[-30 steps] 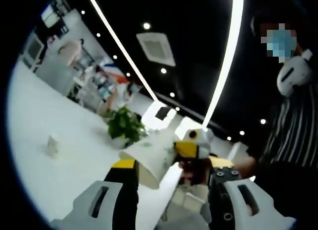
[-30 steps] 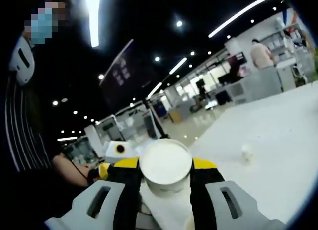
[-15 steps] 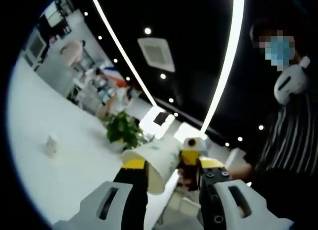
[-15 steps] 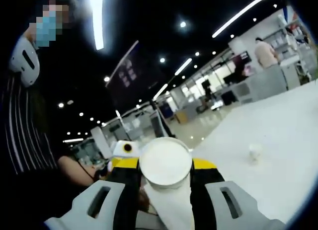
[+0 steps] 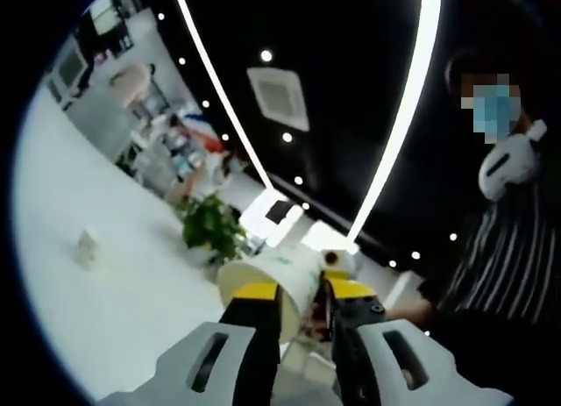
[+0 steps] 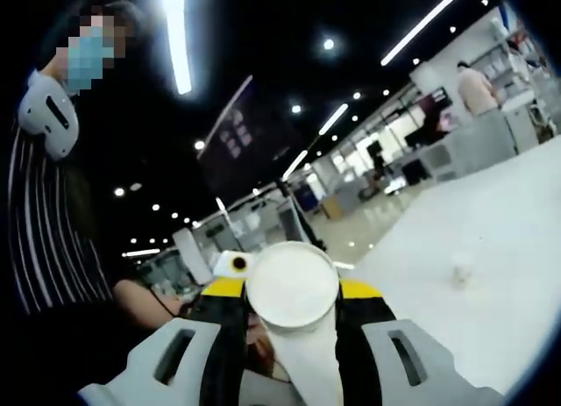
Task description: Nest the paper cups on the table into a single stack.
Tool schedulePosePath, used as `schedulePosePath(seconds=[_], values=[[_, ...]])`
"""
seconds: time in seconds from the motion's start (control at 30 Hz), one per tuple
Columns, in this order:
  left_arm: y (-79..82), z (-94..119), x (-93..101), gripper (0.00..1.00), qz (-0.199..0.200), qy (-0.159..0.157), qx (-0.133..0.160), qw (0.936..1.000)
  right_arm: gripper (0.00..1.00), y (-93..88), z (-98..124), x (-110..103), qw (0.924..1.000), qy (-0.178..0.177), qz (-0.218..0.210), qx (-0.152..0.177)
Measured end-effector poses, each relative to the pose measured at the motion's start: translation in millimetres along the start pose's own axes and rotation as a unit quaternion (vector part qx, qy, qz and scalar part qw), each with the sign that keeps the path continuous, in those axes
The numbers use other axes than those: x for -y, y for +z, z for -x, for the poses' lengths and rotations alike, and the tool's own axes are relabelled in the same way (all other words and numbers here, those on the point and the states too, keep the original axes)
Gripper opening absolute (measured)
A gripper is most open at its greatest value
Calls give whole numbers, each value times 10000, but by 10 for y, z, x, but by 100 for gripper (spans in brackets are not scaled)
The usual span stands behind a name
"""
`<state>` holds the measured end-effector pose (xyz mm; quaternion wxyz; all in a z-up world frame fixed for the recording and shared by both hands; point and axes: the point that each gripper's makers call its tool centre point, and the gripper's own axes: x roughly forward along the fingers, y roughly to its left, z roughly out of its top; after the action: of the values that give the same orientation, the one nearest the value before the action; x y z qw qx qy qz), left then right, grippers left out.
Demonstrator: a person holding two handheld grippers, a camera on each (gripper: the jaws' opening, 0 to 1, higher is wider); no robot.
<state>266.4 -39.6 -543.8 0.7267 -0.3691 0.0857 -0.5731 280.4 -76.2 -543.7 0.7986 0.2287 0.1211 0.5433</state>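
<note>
White paper cup pinched in left claw, right claw pinching another cup, potted plant behind.

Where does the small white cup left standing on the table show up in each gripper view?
Left gripper view: the standing cup is far left, on the white table.
Right gripper view: it is at lower right, on the table.
Shared landmark: the person's striped shirt, at the right edge in the left gripper view and at the left edge in the right gripper view.
</note>
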Motion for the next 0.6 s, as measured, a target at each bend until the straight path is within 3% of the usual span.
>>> schedulePosePath(seconds=[0.17, 0.33, 0.6], values=[[2, 6, 5, 15, 204, 2, 6, 9998, 35, -11, 4, -12, 10000, 38, -31, -4], [70, 14, 29, 11, 147, -31, 143, 9998, 35, -23, -1, -50, 9999, 107, -25, -16], [69, 12, 63, 6, 226, -99, 114, 9996, 35, -17, 8, -107, 9997, 208, 88, -10]])
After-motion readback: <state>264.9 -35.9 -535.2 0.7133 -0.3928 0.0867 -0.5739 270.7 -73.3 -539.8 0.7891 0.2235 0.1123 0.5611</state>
